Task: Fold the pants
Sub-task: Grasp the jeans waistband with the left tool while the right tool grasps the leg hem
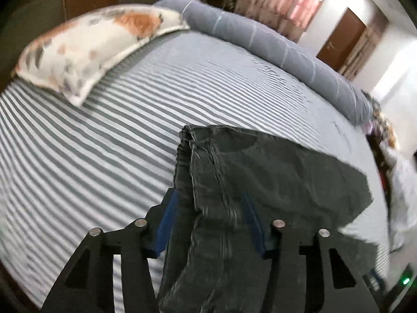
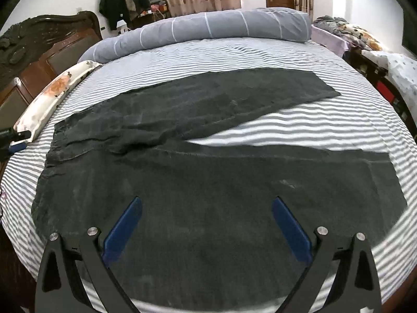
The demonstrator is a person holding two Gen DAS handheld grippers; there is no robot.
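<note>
Pants [image 2: 208, 182] lie spread on the striped bed [image 2: 286, 122]. I hold my right gripper [image 2: 207, 224] above them, wide open, empty. My left gripper [image 1: 208, 221] straddles the bunched waistband, grip unconfirmed.

One pair of dark pants [image 2: 198, 182], with two legs spread apart; one striped bed sheet [image 2: 299, 127]; one floral pillow [image 1: 86, 49], upper left; one rolled grey duvet [image 2: 198, 30], top centre; two grippers [image 1: 208, 208] [image 2: 206, 224].

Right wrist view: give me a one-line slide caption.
Open right gripper above dark pants spread legs-apart on the striped bed sheet.
</note>
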